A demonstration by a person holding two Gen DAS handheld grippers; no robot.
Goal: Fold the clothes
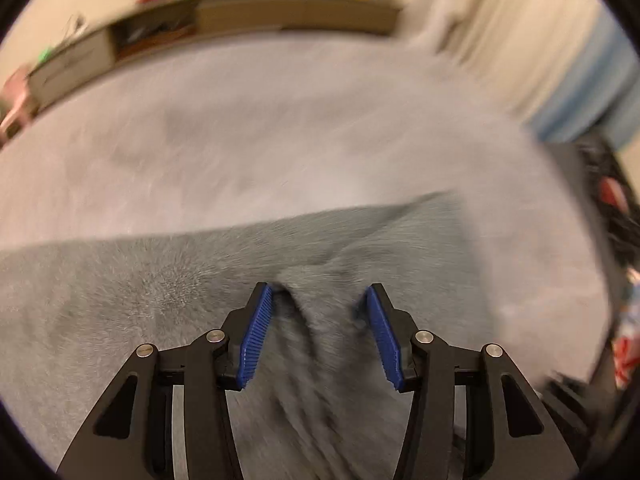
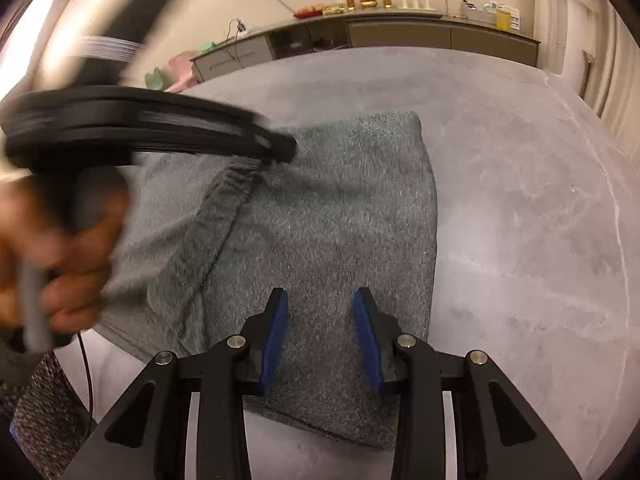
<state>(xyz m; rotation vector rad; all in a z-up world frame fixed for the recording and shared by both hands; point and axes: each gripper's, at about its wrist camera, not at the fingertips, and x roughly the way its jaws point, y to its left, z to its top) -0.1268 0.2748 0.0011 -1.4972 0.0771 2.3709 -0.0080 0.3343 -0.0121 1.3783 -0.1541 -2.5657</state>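
A grey fleece garment (image 2: pixel 320 220) lies folded on the grey table (image 2: pixel 520 200), with an elastic waistband (image 2: pixel 224 208) running down its left part. My right gripper (image 2: pixel 320 294) stands open over the garment's near part, flat cloth showing between its blue pads. In the right wrist view a hand (image 2: pixel 60 240) holds my left gripper (image 2: pixel 280 146), whose tip is at the cloth near the waistband's far end. The left wrist view is blurred: the left gripper (image 1: pixel 318 292) is open, a raised ridge of the garment (image 1: pixel 200 292) lying between its fingers, close to the left pad (image 1: pixel 256 332).
A long low sideboard (image 2: pixel 400 32) with small items on top runs along the far wall. Bare table lies to the right of and beyond the garment. A dark cable (image 2: pixel 86 368) hangs at the near left by the person's patterned clothing (image 2: pixel 36 400). A blue object (image 1: pixel 592 92) is at the right.
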